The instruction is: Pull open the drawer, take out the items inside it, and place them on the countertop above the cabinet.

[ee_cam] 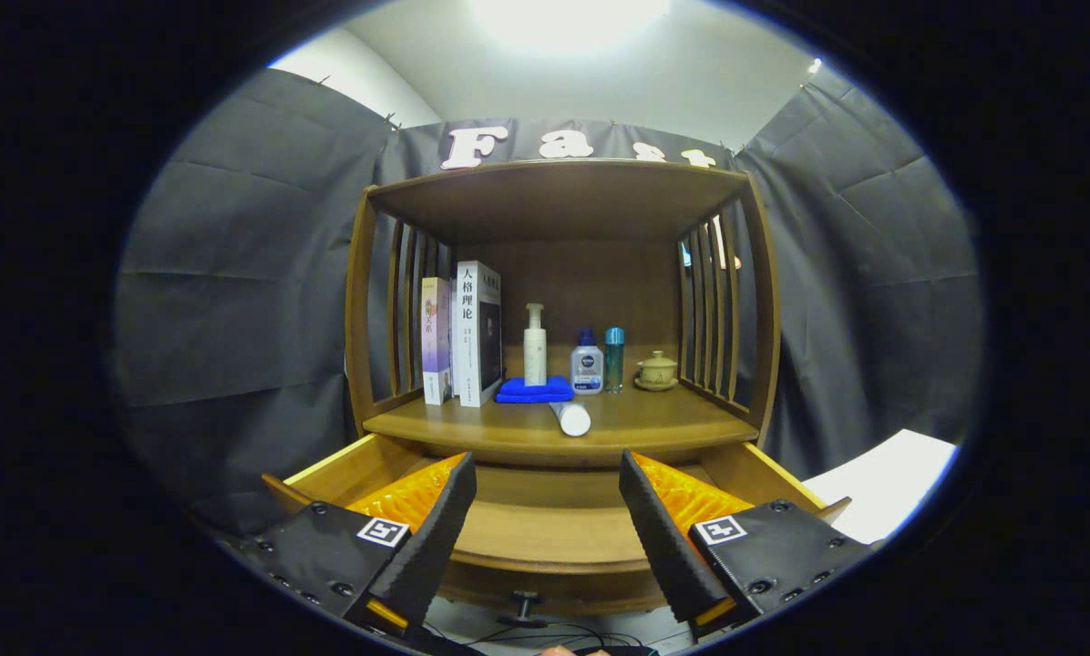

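Observation:
The wooden cabinet's drawer (545, 533) is pulled out toward me, its bare wooden bottom showing between my fingers. Its small dark knob (524, 603) sticks out below the drawer front. My gripper (550, 487) hovers above the drawer, open, with nothing between its fingers. On the countertop (654, 421) above the drawer a white tube (570, 418) lies on its side near the front edge, just beyond my fingertips. The parts of the drawer beneath my fingers are hidden.
On the countertop stand two books (465, 337) at the left, a folded blue cloth (534, 390), a white pump bottle (534, 346), a small blue-capped bottle (586, 363), a teal bottle (614, 359) and a lidded ceramic cup (656, 370). Slatted sides and a top shelf enclose it. A white surface (882, 483) lies at the right.

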A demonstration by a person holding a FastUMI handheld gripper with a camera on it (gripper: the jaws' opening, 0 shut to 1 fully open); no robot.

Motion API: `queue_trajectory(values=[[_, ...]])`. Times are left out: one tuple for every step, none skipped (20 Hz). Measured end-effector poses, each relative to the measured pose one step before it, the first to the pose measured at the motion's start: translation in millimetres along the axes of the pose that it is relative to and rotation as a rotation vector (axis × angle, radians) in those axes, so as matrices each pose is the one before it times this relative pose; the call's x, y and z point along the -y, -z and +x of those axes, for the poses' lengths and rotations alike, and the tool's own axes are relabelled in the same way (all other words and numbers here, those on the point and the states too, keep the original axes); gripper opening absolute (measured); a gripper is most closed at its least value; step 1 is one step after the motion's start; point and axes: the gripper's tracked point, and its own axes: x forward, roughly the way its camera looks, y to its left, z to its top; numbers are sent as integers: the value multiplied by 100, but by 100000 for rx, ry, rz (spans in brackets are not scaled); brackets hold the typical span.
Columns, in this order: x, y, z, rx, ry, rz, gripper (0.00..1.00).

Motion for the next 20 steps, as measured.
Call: queue_trajectory(values=[[97,308,-404,507,909,714,98],[114,267,-267,1166,1374,1102,98],[210,388,-247,847,1635,2041,98],[178,475,-270,751,1601,1730,98],[159,433,-246,420,1214,787,98],[-29,358,-172,465,599,-407,98],[-263,635,-230,-248,-602,-1456,98],[-297,624,-278,-722,-590,-1571,98],[-156,661,-324,-415,173,-912,98],[-211,476,-296,142,-71,13,98],[-296,380,-235,198,-534,775,98],[-350,596,-252,-408,-918,1152,98],[-240,640,-182,-726,-654,605,98],[-6,601,5,-1039,-84,-459,98],[82,761,241,-1779,99,-834,98],[5,714,66,-1867,-113,-555,98],[-124,556,161,-1144,-173,14,98],[-51,445,164,-714,-42,211,98],[87,458,96,-953,20,102,98],[67,535,120,-1427,4,252,98]])
